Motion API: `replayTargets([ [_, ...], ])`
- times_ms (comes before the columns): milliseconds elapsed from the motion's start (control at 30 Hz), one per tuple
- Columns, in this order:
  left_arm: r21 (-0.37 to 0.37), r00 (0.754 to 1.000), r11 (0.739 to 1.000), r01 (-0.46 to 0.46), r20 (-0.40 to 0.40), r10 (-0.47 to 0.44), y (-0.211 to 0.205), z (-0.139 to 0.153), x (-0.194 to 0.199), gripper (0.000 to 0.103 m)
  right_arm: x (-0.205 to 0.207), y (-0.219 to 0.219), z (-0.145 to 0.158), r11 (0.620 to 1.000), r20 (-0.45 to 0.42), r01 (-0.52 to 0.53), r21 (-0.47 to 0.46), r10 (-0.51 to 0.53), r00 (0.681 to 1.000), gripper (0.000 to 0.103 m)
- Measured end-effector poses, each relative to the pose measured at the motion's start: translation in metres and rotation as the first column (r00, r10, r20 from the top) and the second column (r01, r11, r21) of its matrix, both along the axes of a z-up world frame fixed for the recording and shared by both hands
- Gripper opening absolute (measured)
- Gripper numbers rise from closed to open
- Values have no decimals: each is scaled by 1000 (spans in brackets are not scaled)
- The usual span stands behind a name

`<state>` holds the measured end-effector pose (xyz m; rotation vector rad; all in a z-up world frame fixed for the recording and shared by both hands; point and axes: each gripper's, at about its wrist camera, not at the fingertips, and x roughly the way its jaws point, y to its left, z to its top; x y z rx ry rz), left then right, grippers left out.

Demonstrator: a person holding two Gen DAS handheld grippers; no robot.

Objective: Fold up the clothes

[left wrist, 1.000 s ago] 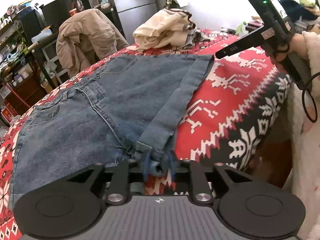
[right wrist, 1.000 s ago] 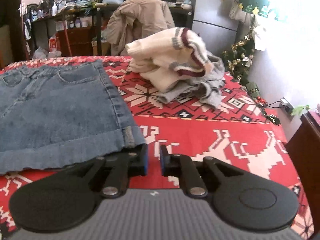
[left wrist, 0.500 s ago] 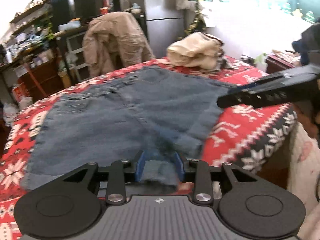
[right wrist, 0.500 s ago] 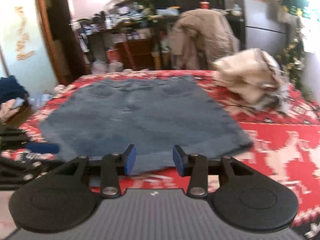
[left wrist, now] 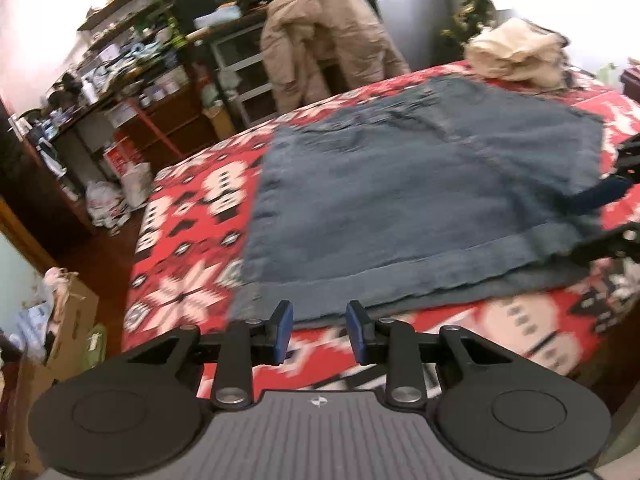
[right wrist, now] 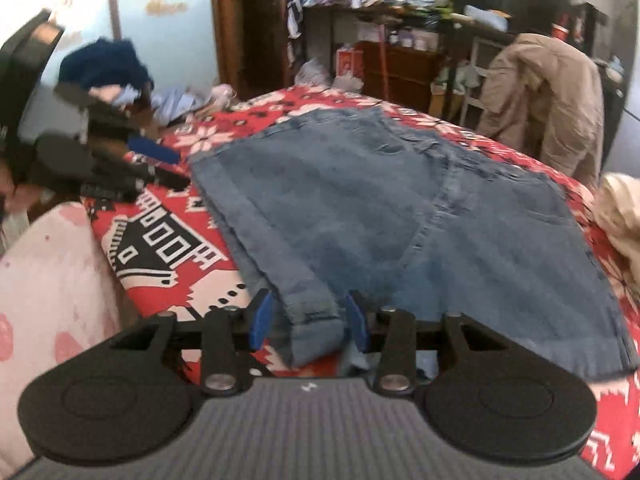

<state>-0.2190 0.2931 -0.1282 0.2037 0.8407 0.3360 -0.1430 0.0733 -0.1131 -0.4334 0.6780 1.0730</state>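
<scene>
A tan jacket [left wrist: 328, 36] hangs over a chair far ahead of the claw, cluttered shelves [left wrist: 132, 60] to its left, a grey fridge [left wrist: 404, 0] behind, cardboard box [left wrist: 60, 344] low left.

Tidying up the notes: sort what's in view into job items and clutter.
Job:
- denim shorts, spread flat on the red patterned blanket
- left gripper, open
- right gripper, open around the shorts' hem corner

Clutter:
- cream clothes pile
- tan jacket
- dark blue garment
</scene>
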Motion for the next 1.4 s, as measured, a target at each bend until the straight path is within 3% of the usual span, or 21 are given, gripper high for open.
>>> replayTargets([
  [300, 150, 995, 987, 58, -88, -45, 32, -27, 4, 29, -2, 21, -19, 997, 64, 11, -76, -6, 998, 43],
  [400, 165, 994, 985, 40, -110, -22, 42, -34, 11, 16, 1, 19, -18, 997, 73, 36, -74, -30, 997, 42],
  [700, 174, 996, 983, 59, -72, -47, 48, -32, 16, 16, 9, 12, -17, 992, 99, 111, -66, -104, 990, 32],
  [867, 191, 993, 976, 102, -76, -89, 40, -34, 17, 16, 25, 4, -11, 985, 19, 169, -25, -168, 986, 32],
  [933, 213, 989, 969, 129, -93, -111, 35, -37, 20, 16, 29, 3, -11, 986, 4, 167, -28, -167, 986, 32],
  [1067, 265, 983, 950, 167, -118, -140, 27, -42, 25, 17, 22, 12, -11, 991, 58, 114, -69, -110, 992, 32],
  [1200, 222, 989, 966, 134, -97, -115, 33, -41, 30, 15, 15, 19, -12, 994, 83, 52, -91, -44, 996, 32],
  [1233, 194, 991, 974, 121, -84, -106, 37, -39, 30, 5, 13, 20, -13, 995, 88, 36, -97, -28, 996, 27],
  [1267, 164, 993, 981, 103, -66, -93, 40, -37, 28, 5, 12, 22, -13, 995, 93, 21, -102, -11, 996, 10],
  [1400, 34, 1000, 999, 27, 13, -27, 58, -28, 20, 4, 2, 23, -12, 988, 121, -59, -142, 76, 990, 5],
])
